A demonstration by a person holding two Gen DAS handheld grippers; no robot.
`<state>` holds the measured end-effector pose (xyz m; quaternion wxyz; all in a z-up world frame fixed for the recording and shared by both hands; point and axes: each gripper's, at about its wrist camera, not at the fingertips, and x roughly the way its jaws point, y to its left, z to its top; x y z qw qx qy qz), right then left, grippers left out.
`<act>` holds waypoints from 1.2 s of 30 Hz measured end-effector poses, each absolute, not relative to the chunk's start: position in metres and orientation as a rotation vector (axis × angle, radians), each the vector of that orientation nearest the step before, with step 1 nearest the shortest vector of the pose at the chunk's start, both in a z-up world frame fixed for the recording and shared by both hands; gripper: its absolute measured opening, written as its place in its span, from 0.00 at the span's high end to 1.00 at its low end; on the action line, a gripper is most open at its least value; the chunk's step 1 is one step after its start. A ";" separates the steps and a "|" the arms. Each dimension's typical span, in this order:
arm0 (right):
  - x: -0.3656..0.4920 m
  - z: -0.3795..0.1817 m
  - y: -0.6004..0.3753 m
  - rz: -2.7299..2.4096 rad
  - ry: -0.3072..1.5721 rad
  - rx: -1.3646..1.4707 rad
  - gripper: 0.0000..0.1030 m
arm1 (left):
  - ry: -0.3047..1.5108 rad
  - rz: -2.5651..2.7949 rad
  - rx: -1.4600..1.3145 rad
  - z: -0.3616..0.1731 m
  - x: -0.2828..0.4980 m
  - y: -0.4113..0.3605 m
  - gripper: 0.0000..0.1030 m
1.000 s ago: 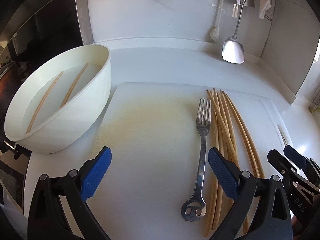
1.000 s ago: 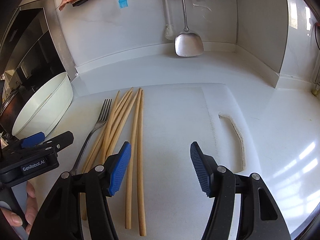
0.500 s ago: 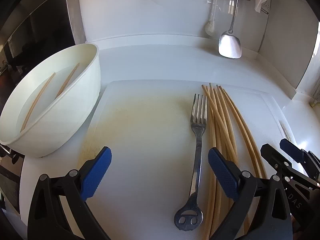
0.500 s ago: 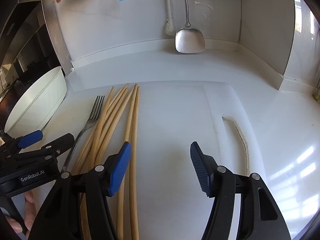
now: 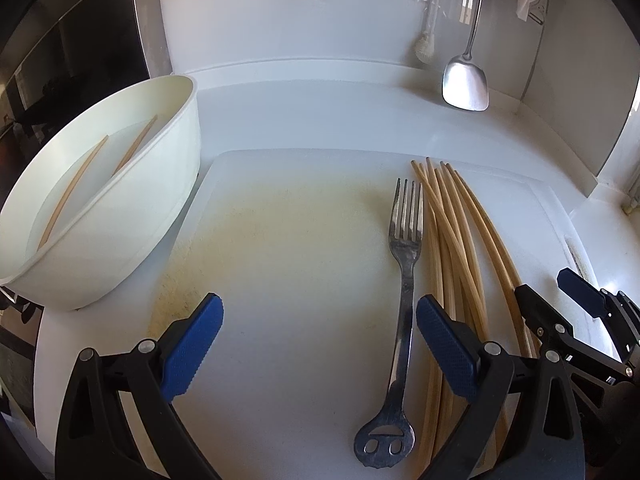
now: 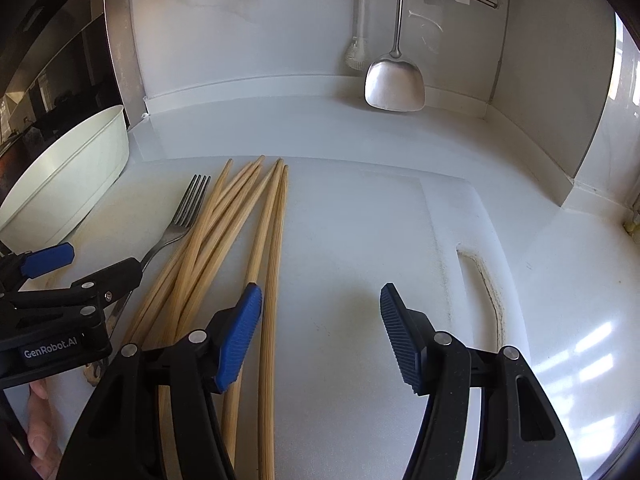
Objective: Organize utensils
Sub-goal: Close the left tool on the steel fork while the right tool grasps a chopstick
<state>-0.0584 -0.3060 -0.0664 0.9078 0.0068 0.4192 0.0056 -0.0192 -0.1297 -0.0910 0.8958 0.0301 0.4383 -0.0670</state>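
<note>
A: What sits farthest left?

B: A cream oval plastic bowl (image 5: pixel 120 208), standing on the white counter just beside the white plastic cutting board (image 5: pixel 280 240). Two pale wooden chopsticks (image 5: pixel 72 196) lie inside it, slanted and apart from each other.

A: And the left gripper?

B: The left gripper (image 5: pixel 318 344), black with blue ribbed pads, is spread wide over the board and holds nothing. Its right finger hangs above the handle of a steel fork (image 5: pixel 404 280) with a smiley-face cutout at the end; contact cannot be judged.

A: What's beside the fork?

B: A bundle of long bamboo chopsticks (image 6: pixel 240 240) lies just to its right on the board, tips pointing toward the back wall, some crossing one another.

A: The right gripper?

B: The right gripper (image 6: pixel 320 328) is also wide apart and empty. Its left finger sits above the rightmost chopsticks; the rest spans bare board. Behind, a steel spatula (image 6: pixel 394 84) hangs against the wall.
</note>
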 end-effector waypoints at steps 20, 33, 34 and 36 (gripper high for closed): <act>-0.056 -0.063 -0.313 -0.006 0.866 0.044 0.67 | 0.899 -0.158 0.082 -0.093 -0.017 -0.147 0.19; -0.049 -0.062 -0.307 -0.004 0.876 0.022 0.73 | 0.878 -0.265 0.112 -0.077 -0.023 -0.169 0.93; -0.049 -0.062 -0.306 0.000 0.873 0.022 0.77 | 0.878 -0.263 0.113 -0.076 -0.023 -0.170 0.92; -0.049 -0.062 -0.305 0.004 0.869 0.019 0.89 | 0.881 -0.267 0.097 -0.074 -0.022 -0.168 0.93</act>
